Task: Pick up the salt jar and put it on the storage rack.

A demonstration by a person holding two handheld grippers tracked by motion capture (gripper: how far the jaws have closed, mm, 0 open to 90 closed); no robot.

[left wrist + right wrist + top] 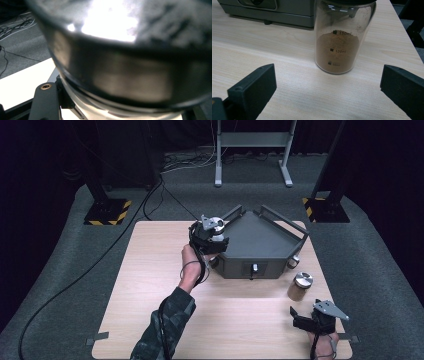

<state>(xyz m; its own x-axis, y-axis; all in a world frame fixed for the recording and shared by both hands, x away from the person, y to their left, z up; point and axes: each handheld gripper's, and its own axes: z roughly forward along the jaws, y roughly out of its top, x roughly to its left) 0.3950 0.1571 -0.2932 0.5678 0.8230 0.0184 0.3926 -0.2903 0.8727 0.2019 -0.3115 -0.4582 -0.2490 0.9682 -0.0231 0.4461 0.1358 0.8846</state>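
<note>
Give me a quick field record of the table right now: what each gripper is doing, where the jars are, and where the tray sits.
left gripper: shut on a metal-lidded jar, held up at the tray's left corner
right gripper: open, holds nothing, low over the table near its right front corner
brown jar: upright on the table, ahead of the right gripper, part-filled with brown powder
tray: dark grey, at the table's far middle
table: light wood
</note>
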